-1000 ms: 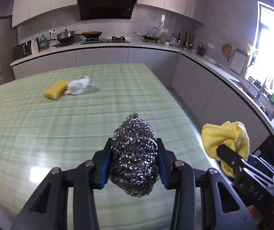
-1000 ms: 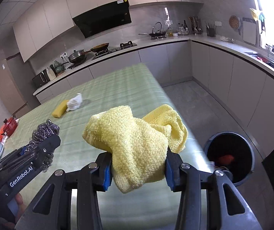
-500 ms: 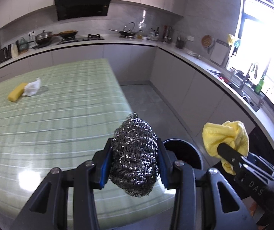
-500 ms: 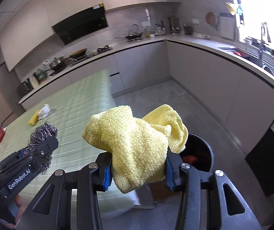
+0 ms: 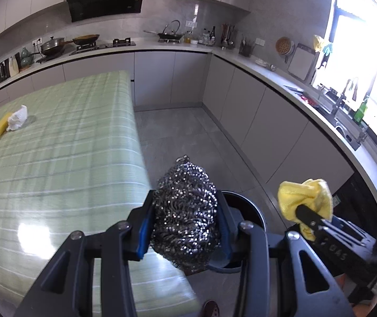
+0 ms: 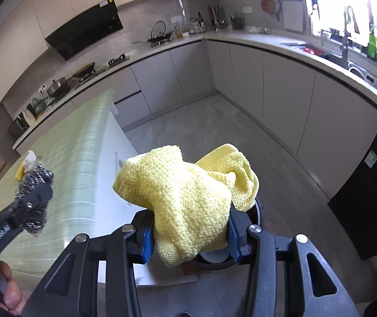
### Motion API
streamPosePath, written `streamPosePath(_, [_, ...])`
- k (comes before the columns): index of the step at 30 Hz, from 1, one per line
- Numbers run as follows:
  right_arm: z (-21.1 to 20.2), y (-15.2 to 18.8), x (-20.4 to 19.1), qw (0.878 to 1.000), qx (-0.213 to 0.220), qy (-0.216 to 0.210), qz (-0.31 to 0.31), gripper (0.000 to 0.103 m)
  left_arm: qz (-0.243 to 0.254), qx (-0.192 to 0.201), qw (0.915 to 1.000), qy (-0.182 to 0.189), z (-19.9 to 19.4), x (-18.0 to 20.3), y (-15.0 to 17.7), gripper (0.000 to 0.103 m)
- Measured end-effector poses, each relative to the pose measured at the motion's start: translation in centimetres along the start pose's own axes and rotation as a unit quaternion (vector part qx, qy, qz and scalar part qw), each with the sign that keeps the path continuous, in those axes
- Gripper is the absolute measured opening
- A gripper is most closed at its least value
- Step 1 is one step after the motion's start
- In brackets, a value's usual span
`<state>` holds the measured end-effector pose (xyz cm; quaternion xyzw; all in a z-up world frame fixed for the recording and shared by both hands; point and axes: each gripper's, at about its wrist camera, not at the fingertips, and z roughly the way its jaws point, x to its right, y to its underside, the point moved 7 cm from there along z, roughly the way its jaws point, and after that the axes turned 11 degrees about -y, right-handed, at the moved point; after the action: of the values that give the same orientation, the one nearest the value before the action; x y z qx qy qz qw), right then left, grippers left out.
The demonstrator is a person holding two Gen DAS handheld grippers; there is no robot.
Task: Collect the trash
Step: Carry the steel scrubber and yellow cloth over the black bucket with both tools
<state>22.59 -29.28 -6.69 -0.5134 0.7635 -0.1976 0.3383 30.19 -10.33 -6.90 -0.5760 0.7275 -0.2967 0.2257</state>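
Observation:
My left gripper (image 5: 184, 225) is shut on a ball of steel wool (image 5: 185, 211), held past the table's right edge, above the near side of a black round bin (image 5: 251, 210) on the floor. My right gripper (image 6: 189, 233) is shut on a crumpled yellow cloth (image 6: 188, 195), which hides most of the bin (image 6: 257, 211) beneath it. In the left wrist view the yellow cloth (image 5: 306, 198) and right gripper show at lower right. The steel wool (image 6: 34, 200) shows at left in the right wrist view. A yellow sponge (image 5: 0, 129) and a white crumpled tissue (image 5: 17, 117) lie on the table.
The table with a green checked cloth (image 5: 56, 158) fills the left. Grey cabinets and a worktop (image 5: 281, 74) run along the back and right, with a sink by the window. A black appliance (image 6: 368, 200) stands at right. Grey floor (image 5: 188, 137) lies between table and cabinets.
Both grippers have swept right, off the table and over the floor toward the black bin, each still holding its load. The sponge and tissue have fallen back to the far left.

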Motion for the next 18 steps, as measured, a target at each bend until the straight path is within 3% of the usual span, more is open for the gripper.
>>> streamPosePath(4, [3.8,-0.4,4.2,0.999,-0.046,-0.020,0.001,0.046,-0.008,-0.030,0.9994,-0.017,2.6,3.4,1.2,0.043])
streamPosePath(11, [10.4,0.5,8.2,0.993,-0.108,-0.048,-0.015,0.048,-0.024,-0.064,0.9962,-0.054,6.6,6.1,3.5,0.043])
streamPosePath(14, [12.9,0.8,9.3,0.989,-0.134,-0.067,-0.018,0.055,-0.030,-0.083,0.9939,-0.066,8.1,6.7,4.5,0.043])
streamPosePath(16, [14.0,0.9,9.9,0.988,-0.142,-0.064,-0.020,0.069,-0.033,-0.091,0.9926,-0.074,9.0,7.0,5.1,0.043])
streamPosePath(18, [14.8,0.7,10.6,0.988,-0.139,-0.068,-0.012,0.069,-0.035,-0.098,0.9913,-0.080,9.6,7.2,5.5,0.043])
